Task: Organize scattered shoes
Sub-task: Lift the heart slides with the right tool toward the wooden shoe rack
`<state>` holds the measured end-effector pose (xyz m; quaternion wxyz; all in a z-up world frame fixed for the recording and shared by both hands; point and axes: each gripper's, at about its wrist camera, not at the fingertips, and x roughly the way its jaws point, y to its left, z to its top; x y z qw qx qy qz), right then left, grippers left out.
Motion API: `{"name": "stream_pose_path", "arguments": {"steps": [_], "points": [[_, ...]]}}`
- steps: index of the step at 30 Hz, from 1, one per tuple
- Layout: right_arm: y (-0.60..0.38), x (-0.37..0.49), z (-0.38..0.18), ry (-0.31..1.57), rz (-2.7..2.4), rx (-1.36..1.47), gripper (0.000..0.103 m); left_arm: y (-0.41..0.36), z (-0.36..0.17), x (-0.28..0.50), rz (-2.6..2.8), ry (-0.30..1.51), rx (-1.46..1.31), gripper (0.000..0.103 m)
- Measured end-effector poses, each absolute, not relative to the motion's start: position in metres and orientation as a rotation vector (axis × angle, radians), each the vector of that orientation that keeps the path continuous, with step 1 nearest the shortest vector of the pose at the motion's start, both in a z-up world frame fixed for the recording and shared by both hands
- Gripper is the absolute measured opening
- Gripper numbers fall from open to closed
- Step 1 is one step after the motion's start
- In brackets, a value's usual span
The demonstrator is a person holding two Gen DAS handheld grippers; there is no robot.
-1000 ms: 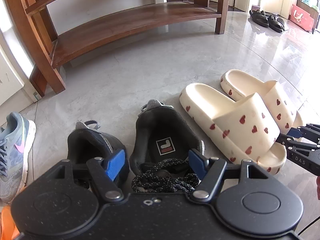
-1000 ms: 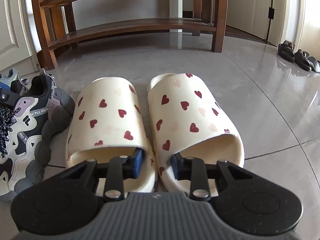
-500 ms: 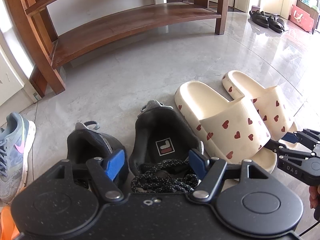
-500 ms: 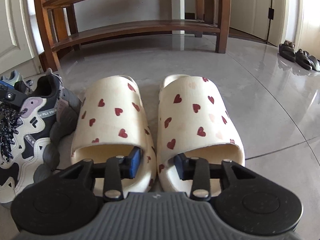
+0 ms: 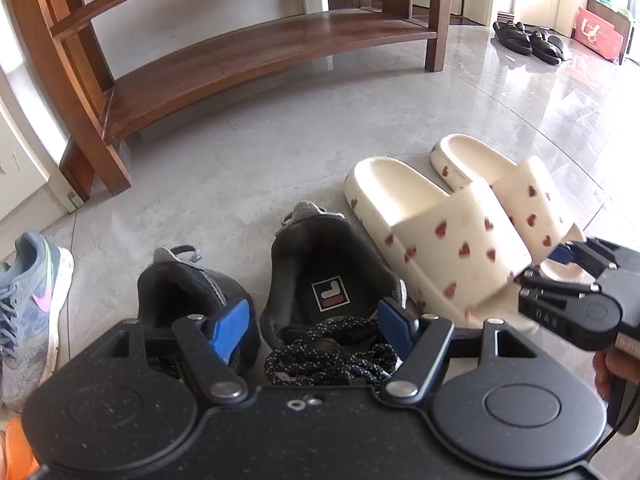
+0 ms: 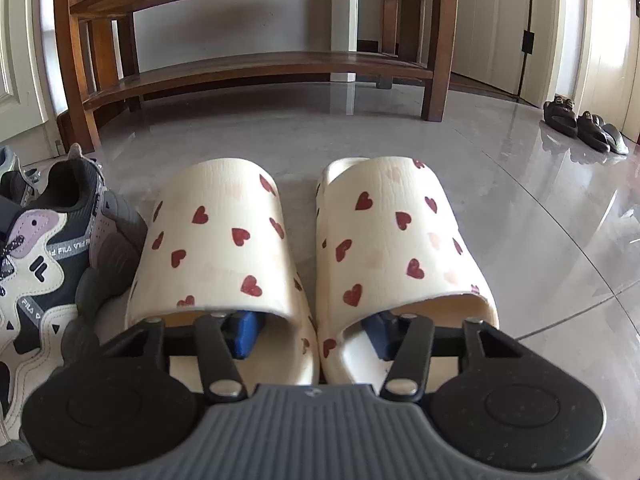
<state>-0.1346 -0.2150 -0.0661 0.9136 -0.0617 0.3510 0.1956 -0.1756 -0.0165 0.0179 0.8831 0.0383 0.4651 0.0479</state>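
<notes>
Grey floor (image 5: 248,160) carries two heart slippers (image 6: 224,240) at the right tongs' tips. Two black sneakers (image 5: 320,280) sit under the left tongs. A wooden rack (image 5: 248,60) stands beyond.

Slippers (image 6: 304,248) lie side by side, sneakers (image 6: 48,256) seemingly touching their left, shelf (image 6: 256,68) behind.

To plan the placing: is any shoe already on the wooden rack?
No, both shelves of the wooden rack are bare.

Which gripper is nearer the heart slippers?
Right. The right gripper has one finger inside each heart slipper, jaws closing. The left gripper straddles the black sneaker beside them.
</notes>
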Motion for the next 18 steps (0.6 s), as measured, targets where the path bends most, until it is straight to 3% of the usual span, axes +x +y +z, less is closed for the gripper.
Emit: {"name": "stream_pose_path", "arguments": {"steps": [1, 5, 18], "points": [[-0.215, -0.133, -0.065, 0.719, 0.41, -0.125, 0.032, -0.017, 0.018, -0.176, 0.1, 0.968, 0.077, 0.071], [-0.214, -0.128, -0.059, 0.706, 0.449, -0.114, 0.025, -0.017, 0.021, -0.175, 0.105, 0.966, 0.073, 0.071], [-0.226, -0.116, -0.019, 0.651, 0.438, 0.052, 0.022, -0.012, 0.042, -0.172, 0.124, 0.898, 0.049, 0.071]]}}
